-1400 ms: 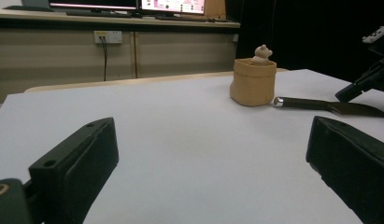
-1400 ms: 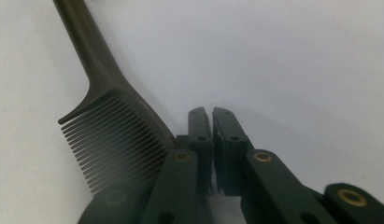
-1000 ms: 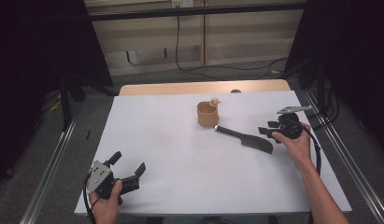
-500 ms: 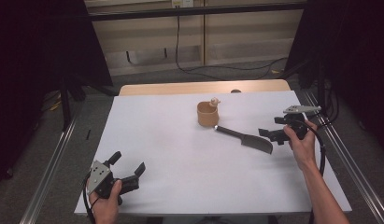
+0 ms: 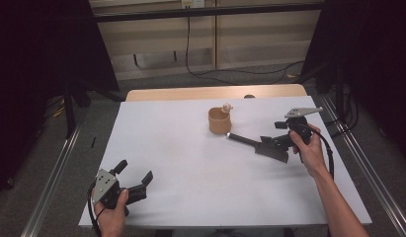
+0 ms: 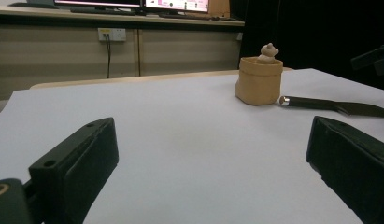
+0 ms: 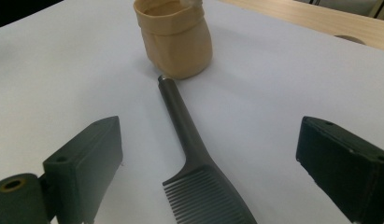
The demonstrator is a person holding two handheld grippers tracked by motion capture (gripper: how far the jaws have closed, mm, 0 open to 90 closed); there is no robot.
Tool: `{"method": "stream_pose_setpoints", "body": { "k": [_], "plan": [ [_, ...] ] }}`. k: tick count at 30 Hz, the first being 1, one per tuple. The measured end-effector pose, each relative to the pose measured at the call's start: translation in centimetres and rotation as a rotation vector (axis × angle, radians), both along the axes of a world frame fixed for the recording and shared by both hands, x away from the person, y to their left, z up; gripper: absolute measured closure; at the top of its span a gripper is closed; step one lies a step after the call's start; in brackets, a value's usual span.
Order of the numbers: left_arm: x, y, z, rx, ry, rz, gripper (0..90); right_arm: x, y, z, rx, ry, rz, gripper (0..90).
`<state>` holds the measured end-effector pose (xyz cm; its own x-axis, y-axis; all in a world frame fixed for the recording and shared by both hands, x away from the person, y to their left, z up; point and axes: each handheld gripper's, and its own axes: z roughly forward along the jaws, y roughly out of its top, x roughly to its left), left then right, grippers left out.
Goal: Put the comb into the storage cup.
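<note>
So the right gripper (image 5: pixel 275 141) has just been opening its jaws and they stand wide apart over the black comb (image 7: pixel 199 172), which lies flat on the white table (image 5: pixel 190 163) right of centre, handle tip touching the tan pouch (image 5: pixel 220 121). Looks like a release or regrasp; next move needs clean clearance or re-centring. Left gripper (image 5: pixel 136 185) sits spread and empty at lower left.

Even overhead light, bright white table (image 5: pixel 190 158), dark surrounds, soft shadows, jaws slightly blurred.

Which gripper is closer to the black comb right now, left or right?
Right. The right gripper hovers open over the comb at its toothed end; the left gripper sits open at the table's near left corner, far from it.
</note>
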<state>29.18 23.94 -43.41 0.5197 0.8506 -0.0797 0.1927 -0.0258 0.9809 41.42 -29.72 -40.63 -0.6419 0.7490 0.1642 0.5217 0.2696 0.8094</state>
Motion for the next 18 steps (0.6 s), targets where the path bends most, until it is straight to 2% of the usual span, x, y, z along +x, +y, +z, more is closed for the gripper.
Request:
{"method": "stream_pose_setpoints", "body": {
  "k": [4, 8, 10, 12, 15, 18],
  "plan": [
    [0.2, 0.1, -0.1, -0.001, 0.007, 0.011, 2.5, 0.8, 0.4, 0.5, 0.009, 0.030, 0.030, 6.9],
    [0.4, 0.3, -0.2, -0.010, 0.001, 0.007, 2.5, 1.6, 0.7, 0.9, 0.009, 0.039, 0.027, 6.3],
    [0.5, 0.3, -0.2, -0.013, -0.006, 0.006, 2.2, 2.0, 0.7, 0.7, -0.014, 0.065, 0.035, 7.1],
    [0.6, 0.2, -0.1, -0.010, -0.006, 0.006, 2.2, 2.6, 0.8, 0.3, -0.005, 0.100, 0.046, 4.9],
    [0.6, -0.1, 0.0, -0.008, -0.006, -0.002, 2.2, 2.9, 1.1, 0.1, -0.021, 0.090, 0.032, 2.6],
    [0.7, -0.2, -0.1, -0.002, -0.003, -0.004, 2.2, 3.5, 1.6, -0.2, -0.026, 0.128, 0.055, 4.4]
  ]
}}
